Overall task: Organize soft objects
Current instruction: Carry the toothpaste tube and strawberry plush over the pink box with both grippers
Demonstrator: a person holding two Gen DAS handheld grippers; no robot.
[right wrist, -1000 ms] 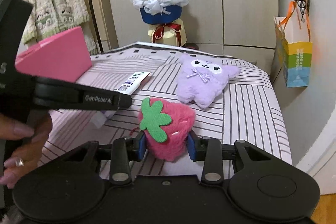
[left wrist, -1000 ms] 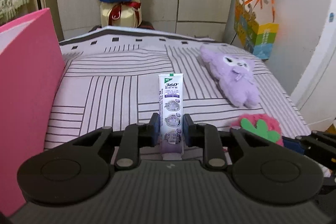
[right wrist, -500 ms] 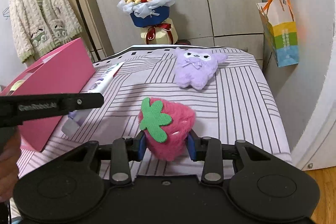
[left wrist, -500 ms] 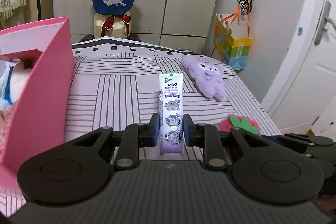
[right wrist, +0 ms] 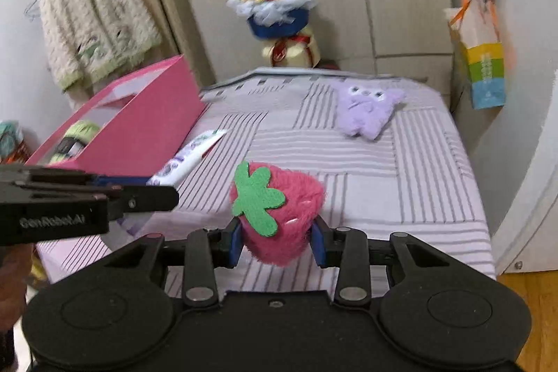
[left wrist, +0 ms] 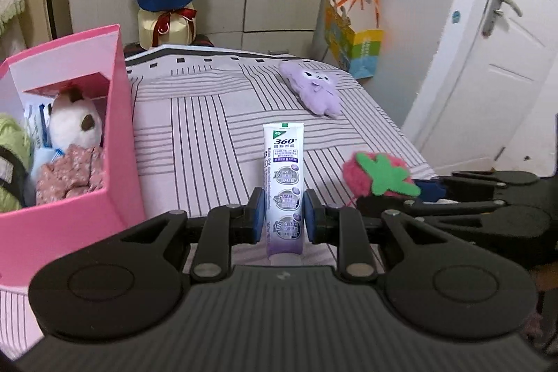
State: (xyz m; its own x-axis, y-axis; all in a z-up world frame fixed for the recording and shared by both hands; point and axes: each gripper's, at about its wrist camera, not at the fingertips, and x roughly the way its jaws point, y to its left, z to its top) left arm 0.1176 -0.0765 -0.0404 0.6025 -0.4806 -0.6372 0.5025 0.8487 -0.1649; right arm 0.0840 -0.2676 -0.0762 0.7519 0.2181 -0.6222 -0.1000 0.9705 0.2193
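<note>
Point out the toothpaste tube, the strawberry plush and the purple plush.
toothpaste tube (left wrist: pixel 283 183), left wrist view, printed front.
strawberry plush (right wrist: pixel 296 197), right wrist view, pink fur.
purple plush (right wrist: pixel 366 114), right wrist view, belly.

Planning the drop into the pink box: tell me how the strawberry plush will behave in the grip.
The strawberry plush probably squashes easily: the right gripper pinches its fuzzy body inward. Likely light for its size, and its fur should resist slipping.

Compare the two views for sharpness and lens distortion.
Left wrist view: sharp, the print on the tube is legible; the door at the right bows from the fisheye. Right wrist view: softer, with motion blur smearing the bouquet and purple plush; the strawberry stays fairly crisp, and dark corners mark the lens edge.
</note>
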